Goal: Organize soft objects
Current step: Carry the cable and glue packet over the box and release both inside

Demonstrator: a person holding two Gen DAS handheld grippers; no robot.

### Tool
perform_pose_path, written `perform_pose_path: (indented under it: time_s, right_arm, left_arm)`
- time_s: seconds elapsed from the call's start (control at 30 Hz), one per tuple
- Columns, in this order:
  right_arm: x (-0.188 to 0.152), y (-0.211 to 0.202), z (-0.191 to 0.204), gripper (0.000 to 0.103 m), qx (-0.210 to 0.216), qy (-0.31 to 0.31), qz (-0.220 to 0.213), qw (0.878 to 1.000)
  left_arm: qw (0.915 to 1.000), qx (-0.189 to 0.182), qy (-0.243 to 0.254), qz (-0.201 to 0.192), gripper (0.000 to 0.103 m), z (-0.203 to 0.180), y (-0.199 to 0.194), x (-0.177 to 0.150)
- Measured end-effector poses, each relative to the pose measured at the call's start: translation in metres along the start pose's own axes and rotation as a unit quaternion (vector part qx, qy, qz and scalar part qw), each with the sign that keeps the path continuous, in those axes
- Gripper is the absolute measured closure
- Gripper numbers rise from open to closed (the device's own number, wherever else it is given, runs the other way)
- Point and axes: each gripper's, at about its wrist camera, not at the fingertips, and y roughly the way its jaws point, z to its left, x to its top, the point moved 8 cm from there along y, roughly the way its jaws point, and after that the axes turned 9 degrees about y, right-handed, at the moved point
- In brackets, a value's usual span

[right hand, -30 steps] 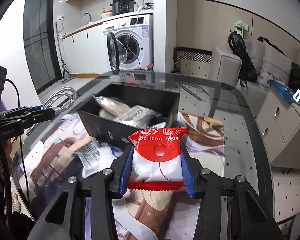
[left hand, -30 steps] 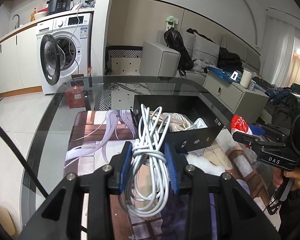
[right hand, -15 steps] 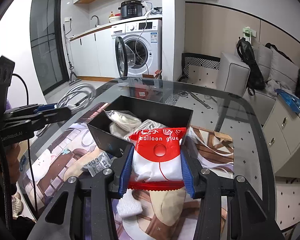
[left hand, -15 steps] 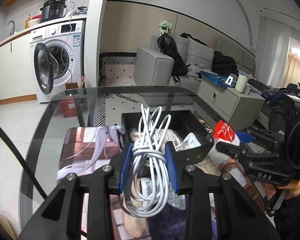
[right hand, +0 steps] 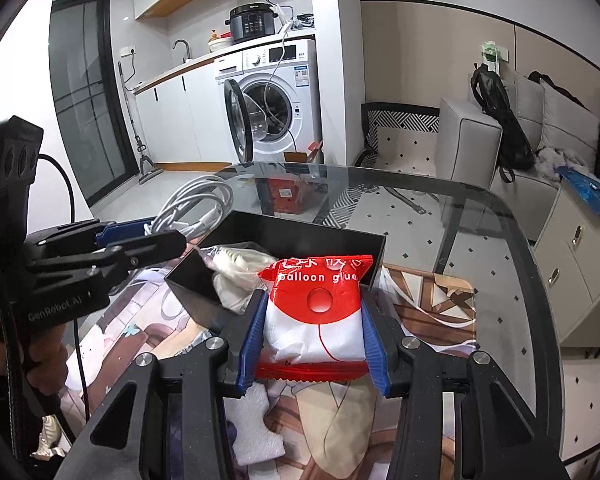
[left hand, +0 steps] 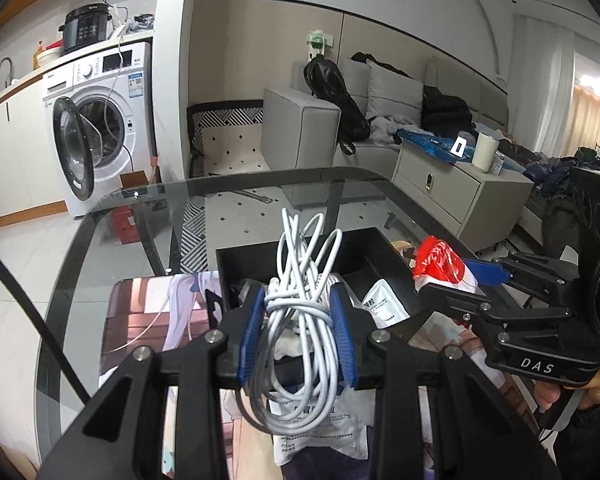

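My left gripper [left hand: 298,330] is shut on a coiled white cable [left hand: 300,312] and holds it above the near edge of an open black box [left hand: 260,254]. My right gripper [right hand: 312,330] is shut on a red and white "balloon glue" packet [right hand: 316,304] and holds it above the box's near right corner [right hand: 374,240]. The box holds clear plastic bags with pale contents [right hand: 236,266]. In the left wrist view the right gripper and its packet [left hand: 440,264] hang at the box's right side. In the right wrist view the left gripper and cable [right hand: 196,208] are at the box's left.
The box sits on a printed mat [right hand: 428,312] on a glass table [right hand: 500,240]. A white printed pouch [left hand: 320,436] and a white foam piece [right hand: 256,428] lie on the mat in front of the box. A washing machine and sofa stand beyond the table.
Both grippers have moved forward and inward toward the black box, still holding the cable and the packet; each now hangs over the box's edge.
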Motion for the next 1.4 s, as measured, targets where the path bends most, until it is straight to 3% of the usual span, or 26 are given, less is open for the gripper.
perform_pose_path:
  time_s: [0.6,1.0,1.4]
  right_arm:
    - [0.013,0.033,0.003,0.058,-0.004,-0.008,0.016,1.0]
    - [0.014,0.054,0.001,0.058,-0.008,-0.022,0.044,0.999]
    - [0.017,0.072,0.004,0.058,-0.021,-0.053,0.048,0.997]
  left_arm:
    - [0.9997,0.004,-0.003,0.024,0.071,0.003,0.04,0.011]
    - [0.9979,-0.005,0.038,0.052,0.071,-0.008,0.058,0.014]
    - [0.9964,-0.015,0.023,0.08,0.071,0.002,0.083,0.008]
